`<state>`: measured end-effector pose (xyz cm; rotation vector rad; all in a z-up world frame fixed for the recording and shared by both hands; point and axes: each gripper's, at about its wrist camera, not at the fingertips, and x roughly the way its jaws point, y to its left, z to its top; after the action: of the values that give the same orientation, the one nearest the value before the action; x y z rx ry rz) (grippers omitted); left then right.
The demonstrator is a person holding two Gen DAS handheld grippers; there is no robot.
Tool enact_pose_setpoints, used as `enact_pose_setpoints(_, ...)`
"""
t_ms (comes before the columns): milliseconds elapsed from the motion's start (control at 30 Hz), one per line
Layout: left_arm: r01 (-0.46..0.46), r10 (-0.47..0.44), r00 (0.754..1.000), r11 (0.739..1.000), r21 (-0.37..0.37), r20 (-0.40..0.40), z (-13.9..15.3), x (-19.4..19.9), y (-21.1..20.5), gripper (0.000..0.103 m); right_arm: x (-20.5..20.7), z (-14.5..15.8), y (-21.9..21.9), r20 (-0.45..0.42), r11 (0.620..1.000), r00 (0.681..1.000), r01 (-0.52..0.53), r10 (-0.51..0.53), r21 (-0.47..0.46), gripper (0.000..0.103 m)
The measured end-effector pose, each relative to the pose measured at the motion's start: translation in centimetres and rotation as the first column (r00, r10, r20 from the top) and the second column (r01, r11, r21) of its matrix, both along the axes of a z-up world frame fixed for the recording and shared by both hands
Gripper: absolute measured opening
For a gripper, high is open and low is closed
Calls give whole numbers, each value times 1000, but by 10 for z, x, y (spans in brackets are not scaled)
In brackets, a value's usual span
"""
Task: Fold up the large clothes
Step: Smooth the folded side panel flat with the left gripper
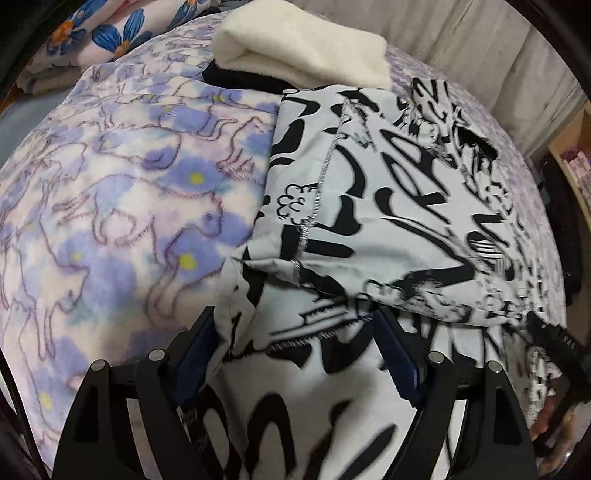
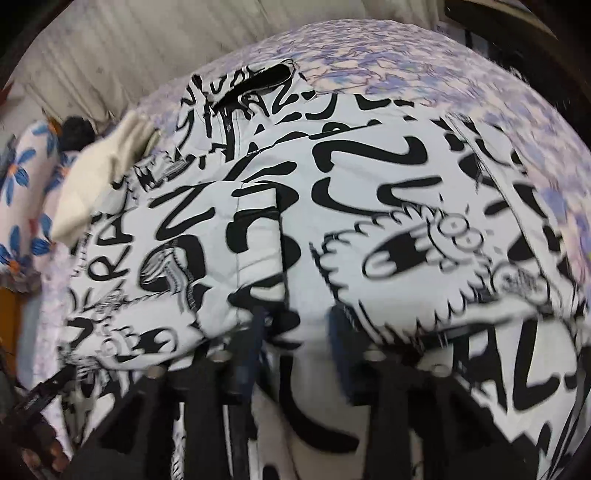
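Observation:
A large white garment (image 1: 388, 192) printed with black graffiti letters lies partly folded on a purple animal-print blanket (image 1: 129, 184). A stitched hem runs down the folded top layer. My left gripper (image 1: 295, 347) stands wide open over the garment's near edge, and fabric fills the gap between its blue-padded fingers (image 1: 199, 347). In the right wrist view the garment (image 2: 332, 177) covers most of the bed, with a black neck opening at its far end. My right gripper (image 2: 297, 332), blurred, has its fingers apart over the cloth, and the fabric between them is not pinched.
A folded cream towel (image 1: 303, 48) rests on a black item (image 1: 236, 77) just beyond the garment. A blue-flowered cloth (image 1: 92, 33) lies at the far left. A pale ribbed wall (image 1: 480, 44) backs the bed. A hand (image 1: 550, 424) shows at the right edge.

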<state>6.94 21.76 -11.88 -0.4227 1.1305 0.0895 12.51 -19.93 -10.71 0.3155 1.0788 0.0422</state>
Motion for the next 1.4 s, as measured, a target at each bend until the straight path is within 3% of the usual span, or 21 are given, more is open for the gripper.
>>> enact_pose_setpoints(300,0,3,997,999,-41,81,47,-28,-18,82,-33,31,16,72,998,996,-49,47,32,40)
enact_pose_setpoints(633,57,-65,983,997,47,172,91,-57,-57,82,-78,63,37,135,983,975,-180,176,20,40)
enact_pose_setpoints(867,30,-36,987,999,40,156,78,-62,-52,82,-93,52,36,104,975,970,-221,218,26,41)
enact_pose_setpoints(1000,4,-16,989,997,82,149,64,-61,-48,82,-93,35,34,61,974,974,-220,217,58,41)
enact_pose_setpoints(1400,-75,66,992,994,85,109,25,-7,-5,82,-44,-2,35,-40,968,981,-179,189,175,41)
